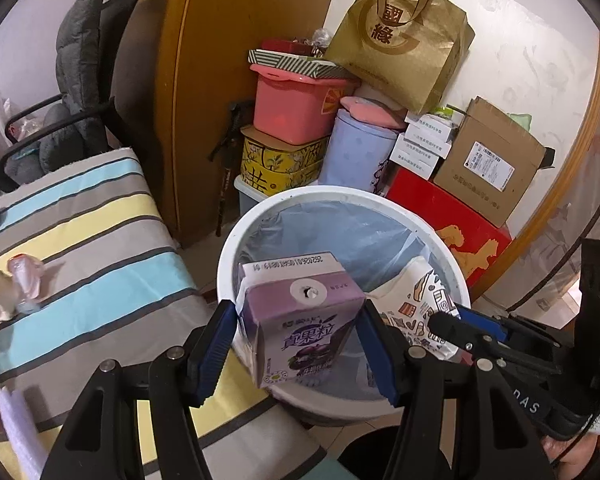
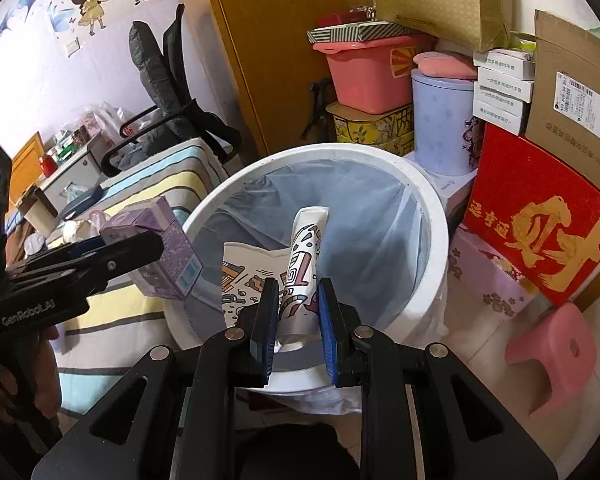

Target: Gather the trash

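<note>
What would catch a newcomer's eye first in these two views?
The round white bin with a clear liner fills the centre. Over its mouth, the left gripper holds a purple drink carton and the right gripper pinches a crumpled white printed wrapper. Behind the bin, a red box with gold lettering stands out.

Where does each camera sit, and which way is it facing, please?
Left wrist: on the left gripper, looking down at the white bin; its jaws hold a purple carton; right gripper alongside.
Right wrist: on the right gripper, facing the bin; jaws pinch a printed paper bag; left gripper alongside.
Shared: bin, both items.
</note>
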A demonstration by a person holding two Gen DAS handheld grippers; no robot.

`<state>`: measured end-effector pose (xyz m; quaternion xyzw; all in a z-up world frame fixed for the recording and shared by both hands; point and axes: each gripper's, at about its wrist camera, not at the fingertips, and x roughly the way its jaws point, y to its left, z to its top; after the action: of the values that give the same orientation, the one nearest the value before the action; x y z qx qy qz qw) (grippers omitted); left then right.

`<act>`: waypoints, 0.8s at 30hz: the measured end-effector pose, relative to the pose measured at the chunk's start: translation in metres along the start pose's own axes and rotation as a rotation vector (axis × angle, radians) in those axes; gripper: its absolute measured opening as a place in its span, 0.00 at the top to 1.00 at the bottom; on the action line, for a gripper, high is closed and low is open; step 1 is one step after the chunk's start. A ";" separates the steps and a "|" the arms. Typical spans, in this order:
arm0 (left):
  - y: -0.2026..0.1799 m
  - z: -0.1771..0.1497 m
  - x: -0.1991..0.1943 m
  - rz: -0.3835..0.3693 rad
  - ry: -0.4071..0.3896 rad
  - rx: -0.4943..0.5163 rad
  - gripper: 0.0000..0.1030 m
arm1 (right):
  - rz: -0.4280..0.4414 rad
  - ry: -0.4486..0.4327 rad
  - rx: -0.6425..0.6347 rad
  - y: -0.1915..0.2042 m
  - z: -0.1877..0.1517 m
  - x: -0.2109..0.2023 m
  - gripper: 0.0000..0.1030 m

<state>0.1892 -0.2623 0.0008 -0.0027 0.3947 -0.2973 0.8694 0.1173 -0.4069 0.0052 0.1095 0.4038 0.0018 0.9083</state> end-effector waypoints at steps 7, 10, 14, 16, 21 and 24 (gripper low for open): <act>-0.008 0.009 0.012 -0.012 0.012 0.024 0.40 | -0.019 0.019 0.007 -0.009 0.001 0.007 0.78; -0.010 0.009 0.012 -0.015 0.001 0.032 0.40 | -0.019 0.024 0.008 -0.010 0.001 0.007 0.78; -0.008 0.009 0.009 -0.012 -0.015 0.024 0.35 | -0.021 0.013 0.005 -0.009 0.001 0.004 0.77; -0.005 0.009 0.006 -0.004 -0.021 0.018 0.35 | -0.021 0.001 0.000 -0.008 0.002 0.001 0.74; 0.000 0.007 -0.005 0.007 -0.036 0.003 0.35 | -0.018 -0.024 -0.007 -0.004 0.004 -0.007 0.69; 0.003 0.004 -0.016 0.011 -0.049 -0.001 0.35 | -0.015 -0.039 -0.017 0.000 0.005 -0.011 0.69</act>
<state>0.1853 -0.2527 0.0135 -0.0084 0.3736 -0.2920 0.8804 0.1134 -0.4089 0.0168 0.0989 0.3868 -0.0035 0.9168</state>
